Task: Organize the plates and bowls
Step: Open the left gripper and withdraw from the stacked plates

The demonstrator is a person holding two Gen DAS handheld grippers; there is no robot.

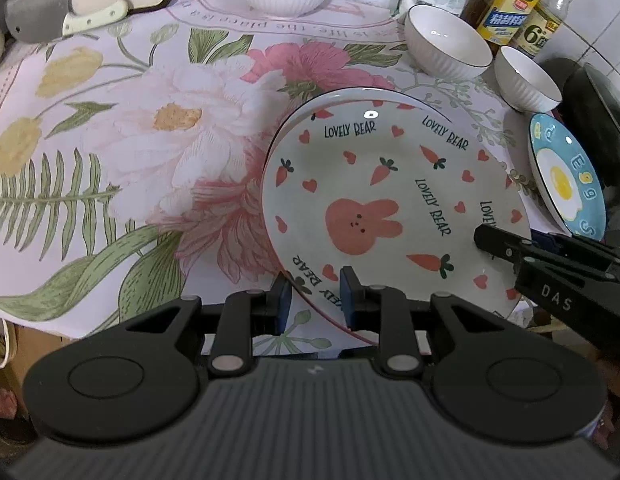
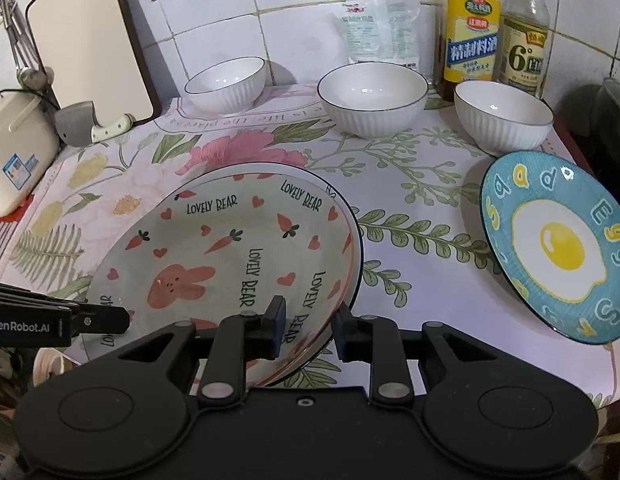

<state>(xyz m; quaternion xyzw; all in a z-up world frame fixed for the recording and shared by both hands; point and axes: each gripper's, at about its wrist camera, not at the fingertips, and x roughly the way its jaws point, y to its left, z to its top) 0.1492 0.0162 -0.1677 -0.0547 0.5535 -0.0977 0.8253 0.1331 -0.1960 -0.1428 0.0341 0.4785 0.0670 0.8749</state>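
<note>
My left tool [image 1: 314, 296] pinches the near rim of the rabbit plate [image 1: 390, 208], which lies on a second plate [image 2: 350, 220] on the counter [image 1: 109, 160]. My right tool [image 2: 305, 330] straddles the opposite rim, its jaws narrow but, as I judge, not pressing. Step in hand: stacking plates. Next I must let go cleanly, then fetch the egg plate [image 2: 558, 248]; three bowls [image 2: 372, 98] wait behind.

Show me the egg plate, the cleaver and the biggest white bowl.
egg plate [image 2: 560, 246]: right wrist view, on the yolk.
cleaver [image 1: 33, 12]: left wrist view, on the blade.
biggest white bowl [image 2: 372, 98]: right wrist view, inside the bowl.
</note>
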